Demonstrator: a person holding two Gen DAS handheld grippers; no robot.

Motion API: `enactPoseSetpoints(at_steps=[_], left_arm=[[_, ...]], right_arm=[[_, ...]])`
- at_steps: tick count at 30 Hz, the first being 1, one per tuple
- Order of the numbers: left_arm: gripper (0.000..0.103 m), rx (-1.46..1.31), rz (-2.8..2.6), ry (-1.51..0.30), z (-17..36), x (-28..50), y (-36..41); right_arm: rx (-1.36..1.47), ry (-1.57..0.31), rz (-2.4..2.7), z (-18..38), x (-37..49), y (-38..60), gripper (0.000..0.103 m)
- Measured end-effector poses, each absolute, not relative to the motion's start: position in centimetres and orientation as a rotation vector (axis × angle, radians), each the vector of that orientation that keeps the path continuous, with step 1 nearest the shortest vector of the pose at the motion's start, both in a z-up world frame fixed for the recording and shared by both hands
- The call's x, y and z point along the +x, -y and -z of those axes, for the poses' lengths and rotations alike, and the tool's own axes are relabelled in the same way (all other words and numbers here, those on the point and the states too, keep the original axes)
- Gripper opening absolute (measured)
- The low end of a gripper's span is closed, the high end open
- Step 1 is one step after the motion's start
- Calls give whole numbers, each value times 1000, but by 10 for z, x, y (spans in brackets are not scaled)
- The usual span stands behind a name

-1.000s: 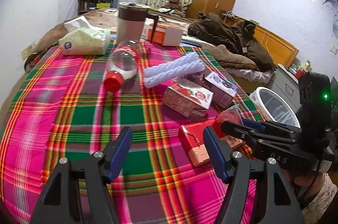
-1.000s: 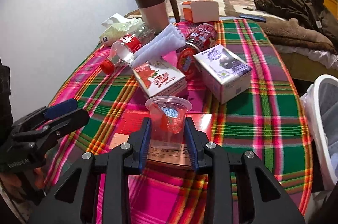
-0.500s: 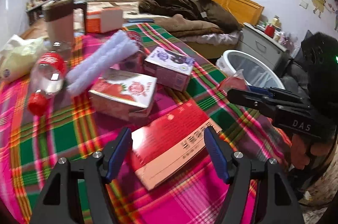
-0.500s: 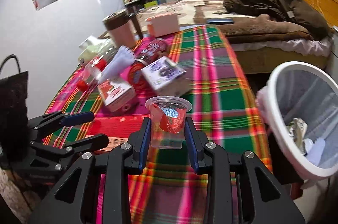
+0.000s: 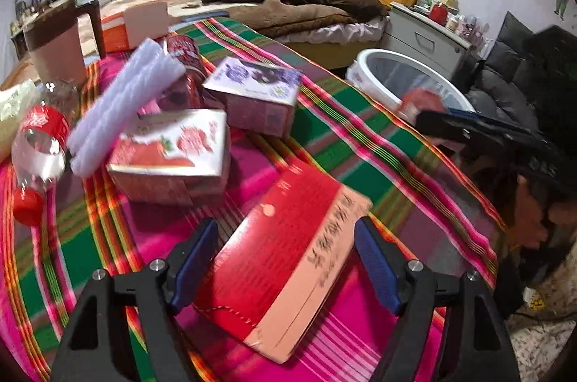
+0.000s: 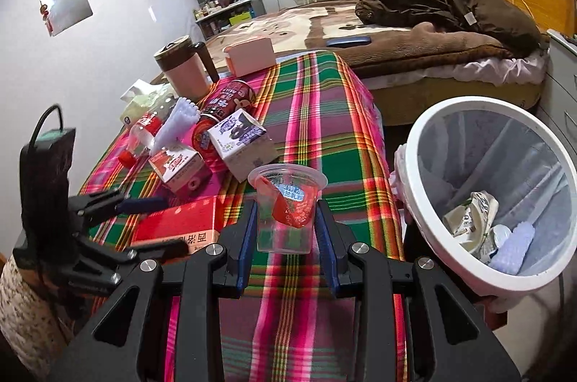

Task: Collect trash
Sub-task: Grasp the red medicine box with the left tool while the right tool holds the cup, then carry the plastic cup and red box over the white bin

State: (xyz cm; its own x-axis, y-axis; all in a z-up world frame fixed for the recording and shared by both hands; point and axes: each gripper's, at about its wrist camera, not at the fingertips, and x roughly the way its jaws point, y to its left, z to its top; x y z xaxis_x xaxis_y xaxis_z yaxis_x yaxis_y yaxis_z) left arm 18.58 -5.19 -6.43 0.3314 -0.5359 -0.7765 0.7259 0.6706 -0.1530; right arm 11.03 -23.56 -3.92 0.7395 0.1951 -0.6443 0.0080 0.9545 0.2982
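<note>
Trash lies over a plaid tablecloth (image 5: 360, 115) in pink, green and red. At the near edge of it lies a flat red box (image 5: 285, 259) with a pale side that has printed characters. The left gripper (image 5: 288, 266) is over this box, with one blue pad on each side of it. Its jaws are opening, and the pads do not press the box; a gap shows on both sides.

The right gripper (image 6: 286, 237) is pinching a clear plastic cup (image 6: 286, 209) between its blue pads. The cup stands upright and has a crumpled red and blue wrapper (image 6: 294, 200) inside. It is held above the right part of the cloth, near the table edge. Just to the right of it, below the table, is a white trash bin (image 6: 432, 136) with a thin liner. Crumpled paper (image 6: 468, 219) and a pale ridged piece lie at its bottom.

Farther on the cloth are a strawberry carton (image 5: 173, 151), a purple carton (image 5: 252, 93), a red can (image 6: 223, 108) on its side, a white ridged foam piece (image 5: 122, 108) and a clear bottle (image 5: 39, 144) with a red cap. Behind them, at the far left, stands a brown and pink jug (image 6: 184, 68), and beside it a white and orange box (image 6: 250, 55).
</note>
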Motion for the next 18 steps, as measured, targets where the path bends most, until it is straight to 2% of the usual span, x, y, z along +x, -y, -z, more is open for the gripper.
enactPoseSetpoints(at_steps=[4,18], left_arm=[[84,232,866,-937,66,173,52],[83,309,647,-916,74,167,79]], right_arm=[[307,-736,-113,41,108,239,33],[286,-722,-119,38,99,243,33]])
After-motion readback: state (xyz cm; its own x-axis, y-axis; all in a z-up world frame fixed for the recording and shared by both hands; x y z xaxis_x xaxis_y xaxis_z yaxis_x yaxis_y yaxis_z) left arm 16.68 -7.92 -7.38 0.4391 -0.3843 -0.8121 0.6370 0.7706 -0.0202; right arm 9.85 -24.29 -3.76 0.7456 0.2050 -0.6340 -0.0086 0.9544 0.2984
